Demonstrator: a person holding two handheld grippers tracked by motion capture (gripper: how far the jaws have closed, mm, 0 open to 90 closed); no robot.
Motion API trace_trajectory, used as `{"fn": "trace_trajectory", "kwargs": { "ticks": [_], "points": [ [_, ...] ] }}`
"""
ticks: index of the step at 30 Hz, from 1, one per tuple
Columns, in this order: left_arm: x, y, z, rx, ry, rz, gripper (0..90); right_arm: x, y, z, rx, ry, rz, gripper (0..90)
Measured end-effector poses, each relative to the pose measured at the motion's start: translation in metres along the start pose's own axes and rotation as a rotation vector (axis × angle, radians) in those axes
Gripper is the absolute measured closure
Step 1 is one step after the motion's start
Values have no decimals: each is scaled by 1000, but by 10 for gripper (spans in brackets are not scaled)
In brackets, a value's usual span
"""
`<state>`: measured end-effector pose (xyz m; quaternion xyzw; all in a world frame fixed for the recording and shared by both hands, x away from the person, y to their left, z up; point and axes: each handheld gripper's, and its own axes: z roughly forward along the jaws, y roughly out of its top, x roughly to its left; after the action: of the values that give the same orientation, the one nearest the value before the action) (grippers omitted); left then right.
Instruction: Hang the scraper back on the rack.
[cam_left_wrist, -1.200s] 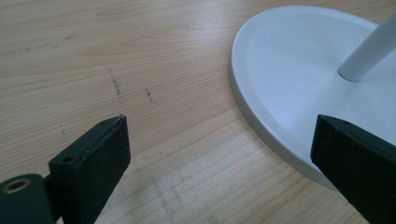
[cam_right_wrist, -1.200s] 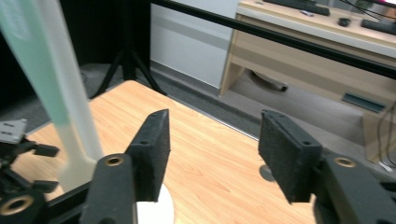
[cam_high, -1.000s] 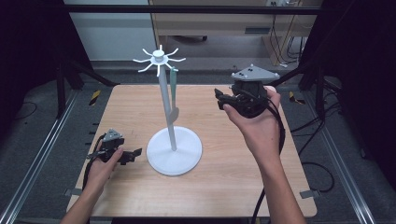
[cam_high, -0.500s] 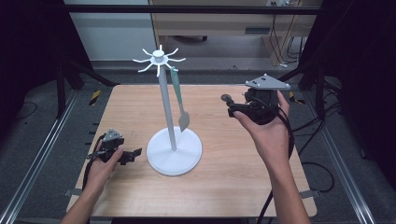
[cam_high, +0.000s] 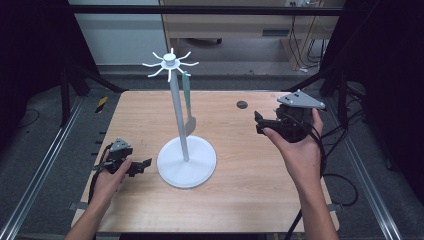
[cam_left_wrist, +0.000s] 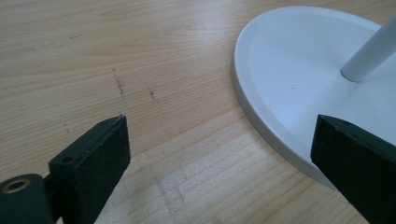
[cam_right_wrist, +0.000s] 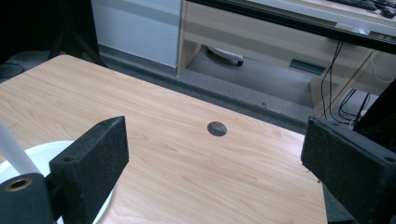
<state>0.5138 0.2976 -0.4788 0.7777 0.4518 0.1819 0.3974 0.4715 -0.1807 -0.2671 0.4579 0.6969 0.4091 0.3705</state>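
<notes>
The white stand (cam_high: 186, 150) is standing upright near the middle of the wooden worktop (cam_high: 250, 180), and a grey-green utensil (cam_high: 188, 102), probably a spatula, is hanging from one of the hooks at its top. The left gripper (cam_high: 142, 165) is lying low on the worktop just beside the stand's round base, its fingers (cam_left_wrist: 91, 163) spread wide with nothing between them. The right gripper (cam_high: 259, 122) is hovering well apart to the right of the stand, its fingers (cam_right_wrist: 93, 163) also wide apart and holding nothing.
</notes>
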Motion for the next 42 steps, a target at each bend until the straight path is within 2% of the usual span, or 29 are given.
{"fn": "trace_trajectory", "kwargs": {
  "ticks": [14,20,22,26,33,37,42],
  "points": [
    [1,0,-2,-15,-1,-1,43,-5,-43,2,32,-8,13,50],
    [1,0,-2,-13,-1,2,43,-1,-64,10,68,-8,6,49],
    [1,0,-2,-15,1,-1,43,3,-72,14,85,-10,-12,48],
    [1,0,-2,-15,-1,-2,44,7,-83,19,107,5,-20,47],
    [0,0,-1,-11,-5,3,43,12,-106,31,147,28,12,48],
    [0,0,0,-7,-3,8,43,12,-117,38,156,25,52,57],
    [-1,0,0,-6,-2,9,43,10,-134,45,162,37,72,54]
  ]
}}
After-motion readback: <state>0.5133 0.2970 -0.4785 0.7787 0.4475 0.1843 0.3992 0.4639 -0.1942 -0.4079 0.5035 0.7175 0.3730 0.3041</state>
